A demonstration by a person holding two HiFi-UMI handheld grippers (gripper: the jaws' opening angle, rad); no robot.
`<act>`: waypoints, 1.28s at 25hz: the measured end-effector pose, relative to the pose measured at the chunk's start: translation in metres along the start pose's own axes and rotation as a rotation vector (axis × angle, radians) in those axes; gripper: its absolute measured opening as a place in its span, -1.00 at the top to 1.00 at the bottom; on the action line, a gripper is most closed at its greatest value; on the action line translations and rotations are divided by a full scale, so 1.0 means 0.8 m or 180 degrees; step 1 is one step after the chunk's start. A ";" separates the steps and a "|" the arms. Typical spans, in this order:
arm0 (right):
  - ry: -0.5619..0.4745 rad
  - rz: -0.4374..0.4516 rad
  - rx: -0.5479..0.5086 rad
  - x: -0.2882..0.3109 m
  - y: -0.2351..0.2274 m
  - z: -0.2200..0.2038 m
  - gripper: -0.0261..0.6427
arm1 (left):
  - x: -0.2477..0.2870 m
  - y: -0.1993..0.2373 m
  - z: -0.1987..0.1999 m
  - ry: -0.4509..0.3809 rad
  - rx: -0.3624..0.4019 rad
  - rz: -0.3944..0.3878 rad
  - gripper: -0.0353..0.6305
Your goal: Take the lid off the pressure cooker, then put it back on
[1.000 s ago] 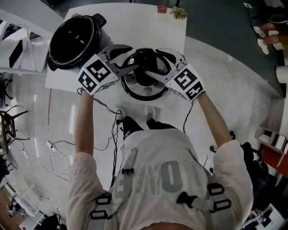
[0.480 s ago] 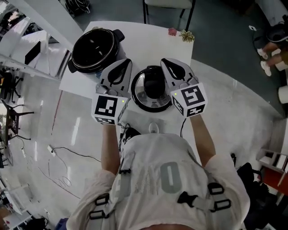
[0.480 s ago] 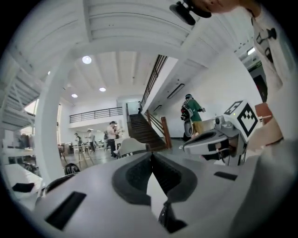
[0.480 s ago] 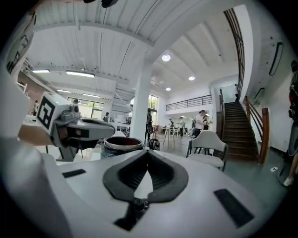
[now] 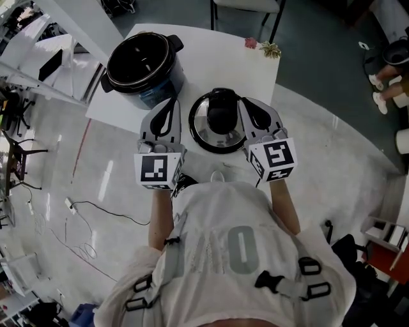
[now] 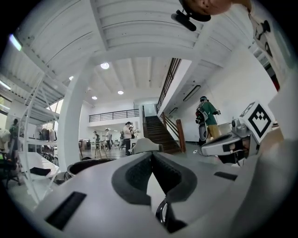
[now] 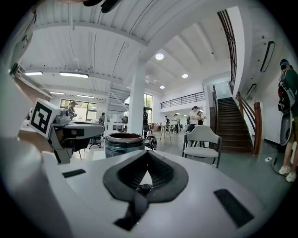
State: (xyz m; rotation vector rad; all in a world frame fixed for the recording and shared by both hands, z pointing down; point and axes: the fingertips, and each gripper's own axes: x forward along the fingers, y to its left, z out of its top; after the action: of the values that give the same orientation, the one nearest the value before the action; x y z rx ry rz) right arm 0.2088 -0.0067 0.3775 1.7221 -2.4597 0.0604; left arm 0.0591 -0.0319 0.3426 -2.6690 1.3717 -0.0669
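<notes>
The black pressure cooker pot stands without its lid at the far left of the white table. Its round lid, with a black handle, lies flat on the table to the pot's right, near the front edge. My left gripper hovers just left of the lid and my right gripper just right of it. Both are shut, hold nothing and point level, apart from the lid. In the left gripper view the pot's rim shows past the shut jaws; in the right gripper view the pot stands ahead.
Two small plant-like ornaments sit on the table's far right corner. A chair stands beyond the table, also seen as the chair. Cables trail over the floor at the left. People stand far off in the hall.
Both grippers were open round the lid's handle; they have let go, shut, risen and drawn back toward me. The lid stays on the table.
</notes>
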 end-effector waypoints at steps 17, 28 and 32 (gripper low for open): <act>-0.0069 0.0041 0.0039 -0.009 -0.008 -0.003 0.90 | 0.010 -0.015 0.008 -0.0116 0.0037 -0.0225 0.84; 0.0673 0.1276 -0.0589 0.033 0.008 -0.070 0.06 | 0.057 -0.134 -0.125 0.0924 0.0556 -0.2426 -0.27; 0.1011 0.1711 -0.0662 0.049 0.012 -0.131 0.02 | 0.072 -0.141 -0.195 0.1336 0.0655 -0.2635 -0.27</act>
State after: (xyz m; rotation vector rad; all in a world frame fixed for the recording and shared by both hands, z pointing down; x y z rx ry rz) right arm 0.1960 -0.0280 0.4866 0.8606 -2.4977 0.1172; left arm 0.1674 -0.0305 0.5115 -2.9218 0.1944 -0.8287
